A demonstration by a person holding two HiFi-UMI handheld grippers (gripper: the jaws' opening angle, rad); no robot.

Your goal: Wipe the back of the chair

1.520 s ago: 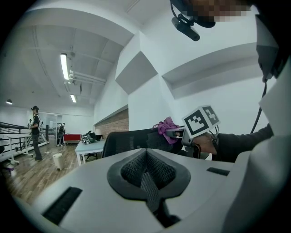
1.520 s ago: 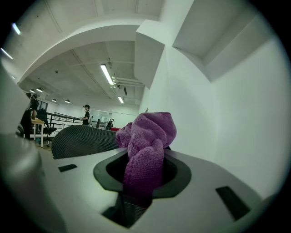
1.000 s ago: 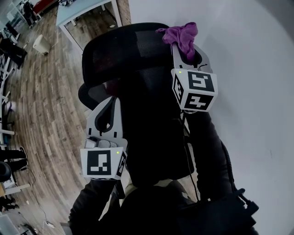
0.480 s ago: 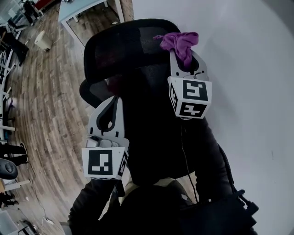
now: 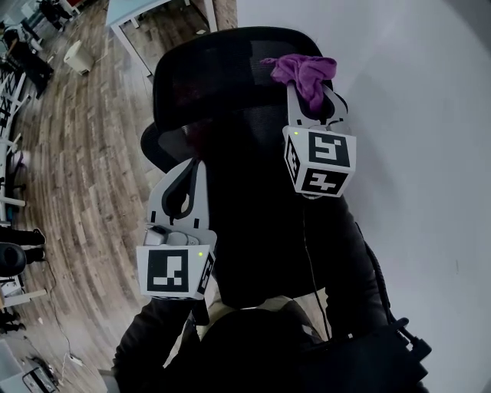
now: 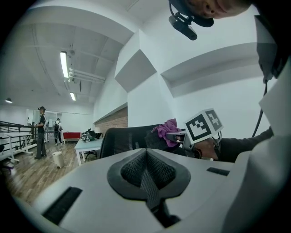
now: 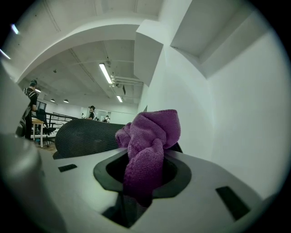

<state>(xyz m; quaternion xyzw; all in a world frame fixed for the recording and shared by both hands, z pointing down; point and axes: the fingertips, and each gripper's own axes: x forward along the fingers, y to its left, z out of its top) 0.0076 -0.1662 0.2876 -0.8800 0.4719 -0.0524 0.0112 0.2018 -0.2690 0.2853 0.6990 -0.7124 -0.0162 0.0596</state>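
over the last second my right gripper (image 5: 313, 90) comes in a little toward me. its marker cube (image 5: 322, 161) sits lower in the head view than it did, and most of that drop falls in the first half second. the purple cloth (image 5: 301, 71) it clamps rides down with it and now lies more over the top edge of the chair back (image 5: 222, 77), less off its right corner. the chair back itself shows higher and further right in the head view. the white bin (image 5: 77, 55) and the desk (image 5: 146, 15) slide up toward the top edge, so the head camera seems to have turned slightly.
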